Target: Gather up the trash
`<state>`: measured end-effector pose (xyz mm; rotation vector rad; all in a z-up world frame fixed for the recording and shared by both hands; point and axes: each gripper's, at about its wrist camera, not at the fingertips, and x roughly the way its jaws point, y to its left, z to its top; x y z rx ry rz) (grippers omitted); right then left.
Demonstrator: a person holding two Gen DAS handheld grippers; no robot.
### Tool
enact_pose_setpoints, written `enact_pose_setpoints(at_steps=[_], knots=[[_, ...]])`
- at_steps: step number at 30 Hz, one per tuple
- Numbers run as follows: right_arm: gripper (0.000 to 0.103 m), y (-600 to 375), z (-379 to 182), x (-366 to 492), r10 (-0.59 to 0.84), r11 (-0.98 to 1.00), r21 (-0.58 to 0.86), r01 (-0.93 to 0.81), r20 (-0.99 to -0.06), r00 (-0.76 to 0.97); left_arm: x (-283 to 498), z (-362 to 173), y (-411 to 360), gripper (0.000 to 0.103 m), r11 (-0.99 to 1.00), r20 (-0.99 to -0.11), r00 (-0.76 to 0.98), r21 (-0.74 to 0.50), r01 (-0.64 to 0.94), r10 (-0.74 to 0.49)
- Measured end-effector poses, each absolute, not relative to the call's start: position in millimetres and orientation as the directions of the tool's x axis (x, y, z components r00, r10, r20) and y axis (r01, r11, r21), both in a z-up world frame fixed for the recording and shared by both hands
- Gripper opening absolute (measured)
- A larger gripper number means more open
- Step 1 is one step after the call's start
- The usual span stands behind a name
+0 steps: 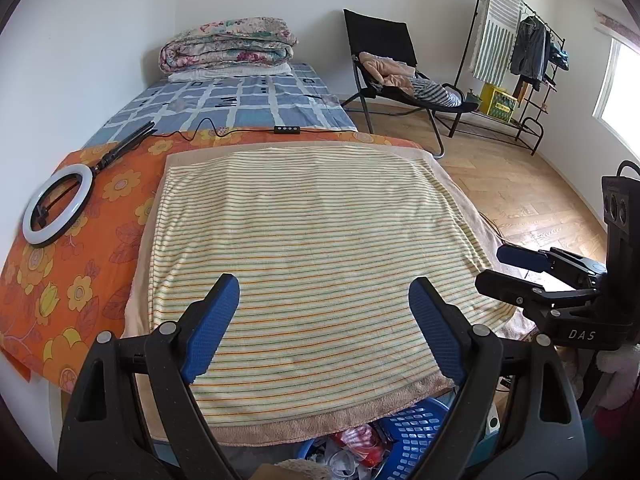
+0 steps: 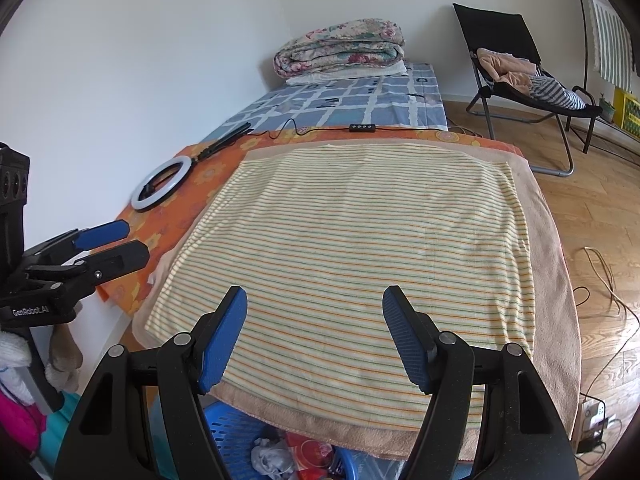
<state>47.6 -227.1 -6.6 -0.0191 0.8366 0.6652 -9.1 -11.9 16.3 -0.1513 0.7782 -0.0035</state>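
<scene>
Crumpled white paper and red wrappers [image 1: 356, 450] lie in a blue perforated plastic basket [image 1: 420, 432] at the bottom edge of both wrist views, below and behind the fingertips and partly hidden by the hanging hem of a yellow towel with thin orange and green stripes [image 1: 308, 264]. Both tools hover over that towel with nothing between their blue pads: the left gripper [image 1: 324, 300] has its fingers spread wide, and so does the right gripper [image 2: 314, 312], which shows side-on at the right edge of the left view. Under the towel lies an orange flower-print cloth [image 1: 80, 264], carrying a white ring light [image 1: 58, 204] on a black handle. Beyond it a black cable with a small control box [image 1: 286, 129] crosses onto the blue checked bedsheet [image 1: 240, 100]. Farther back sit a folded floral quilt [image 1: 228, 44], a black folding chair heaped with clothes [image 1: 394, 64], and a black clothes rack [image 1: 520, 52], cut off in the right view.
</scene>
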Motion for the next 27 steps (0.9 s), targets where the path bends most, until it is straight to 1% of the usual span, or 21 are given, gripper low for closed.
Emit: enact_pose_setpoints(at_steps=[12,23,27], knots=[[0.07,-227.4,-7.1,47.1,0.538,0.8,0.239,-0.551,-0.694,0.479,-8.8,14.6,-9.9,0.089,0.989,-0.705,0.707,-0.135,-0.058,-0.055],[0.07,-229.2,-8.5,46.8,0.535,0.8,0.236,-0.552,-0.697,0.478,-13.2,15.3,-7.5,0.089,0.993,-0.699,0.715,-0.091,-0.08,-0.007],[0.07,-227.6,-8.8,47.6,0.533,0.801,0.233,-0.552,-0.698,0.479,-14.0,16.8,-8.3,0.089,0.992,-0.698,0.716,-0.099,-0.072,-0.018]])
